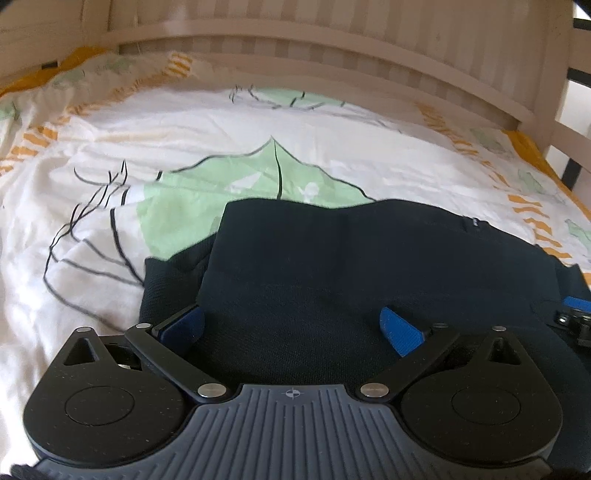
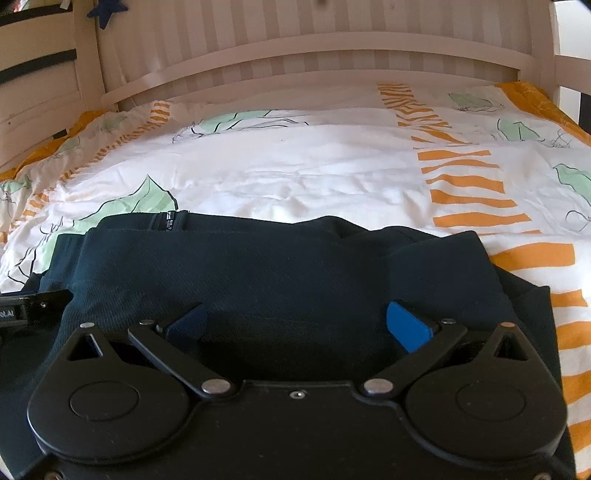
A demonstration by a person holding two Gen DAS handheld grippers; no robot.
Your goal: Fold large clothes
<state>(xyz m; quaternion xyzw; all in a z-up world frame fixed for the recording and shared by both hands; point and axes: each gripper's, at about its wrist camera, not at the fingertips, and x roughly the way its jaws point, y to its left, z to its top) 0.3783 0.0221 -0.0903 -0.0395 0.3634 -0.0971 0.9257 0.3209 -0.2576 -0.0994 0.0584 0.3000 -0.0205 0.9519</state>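
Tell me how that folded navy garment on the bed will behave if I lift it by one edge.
The navy garment looks like soft knit lying in loose stacked layers, so it will probably sag and unfold rather than lift flat. Its ribbed weave suggests decent grip, not slippery. The duvet under it is wrinkled and may drag along.

Right tongs (image 2: 295, 325) spread wide over folded dark garment (image 2: 277, 266), patterned duvet (image 2: 295, 173), slatted headboard (image 2: 295, 48)

Soft daylight fills both views, brightest on the sheet (image 2: 314, 173) ahead of the gripper, where the white nearly washes out. The dark garment (image 1: 332, 266) swallows detail and shows little texture. Fisheye bending curves the headboard (image 1: 295, 33) strongly. The far edges are soft, slightly blurred; the corners darken.
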